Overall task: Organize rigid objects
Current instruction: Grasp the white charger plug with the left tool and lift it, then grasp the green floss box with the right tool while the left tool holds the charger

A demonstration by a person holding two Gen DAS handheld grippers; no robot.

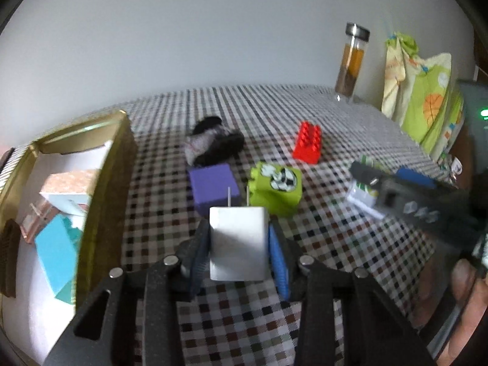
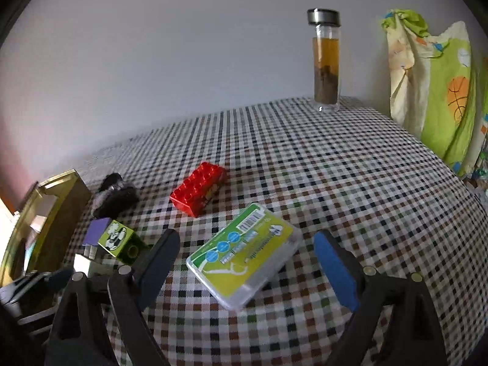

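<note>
Gold box [image 1: 103, 189] at far left, lid off, already carrying small packets — likely the collecting bin. Left hand-held gripper [image 1: 239, 244] clamped on a white plug adapter [image 1: 238, 241], prongs forward, raised over the checked worktop [image 1: 335, 128] just beside the box. Purple block [image 1: 213, 186] and green block [image 1: 277, 189] touching, beyond it. Red brick [image 2: 198, 192] apart. Right hand-held gripper [image 2: 244, 262] spread wide, straddling the flat plastic case [image 2: 244, 259]; judged next pick. Glass bottle [image 2: 325, 61] far back, upright.
</note>
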